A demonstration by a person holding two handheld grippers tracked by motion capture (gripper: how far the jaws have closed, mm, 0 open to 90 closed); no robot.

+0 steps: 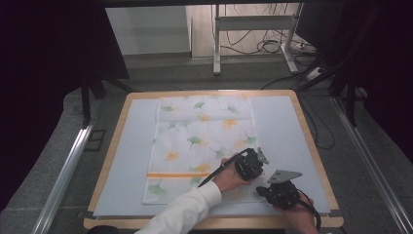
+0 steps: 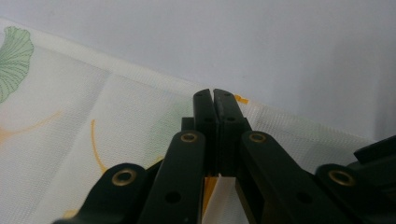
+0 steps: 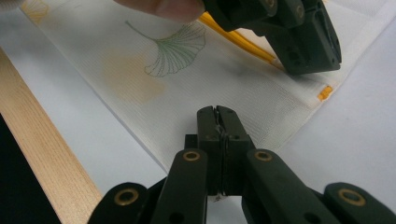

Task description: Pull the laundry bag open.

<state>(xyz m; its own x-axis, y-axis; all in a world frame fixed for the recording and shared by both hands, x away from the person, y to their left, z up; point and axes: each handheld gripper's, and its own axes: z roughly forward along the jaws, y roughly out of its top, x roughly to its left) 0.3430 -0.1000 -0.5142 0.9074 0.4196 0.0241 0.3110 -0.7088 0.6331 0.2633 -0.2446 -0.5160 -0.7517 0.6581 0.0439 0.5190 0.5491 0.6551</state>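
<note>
A white cloth (image 1: 199, 146) printed with green and orange leaves is seen spread flat on the pale mat (image 1: 129, 161) of a wooden-edged table (image 1: 111, 161), filling the middle of the high view. An orange stripe (image 1: 170, 174) is printed across it low in the frame.

The left gripper (image 1: 248, 165) is found right of centre in the lower part of the high view, over the cloth's right edge, held in a hand (image 1: 228, 179) with a white sleeve (image 1: 185, 209) that enters from the bottom edge. In the left gripper view its jaws are shown closed together at the centre of the frame, their tips set down at the cloth's hem, where a short orange mark (image 2: 241, 99) lies just right of them. Whether cloth is pinched between the pads cannot be told.

The right gripper (image 1: 281, 192) is seen at the lower right of the high view, just below and right of the left one, near the cloth's lower right corner. In the right gripper view its jaws are likewise pressed together in the lower middle of the frame, with the cloth's bottom edge running under their tips; a thin sliver of white is glimpsed between the pads, though a grip on the cloth cannot be confirmed. The left gripper (image 3: 280, 32) is shown at the top right of that view, resting on the cloth beside the orange stripe (image 3: 238, 42), and a green leaf print (image 3: 180, 49) lies at upper centre.
</note>
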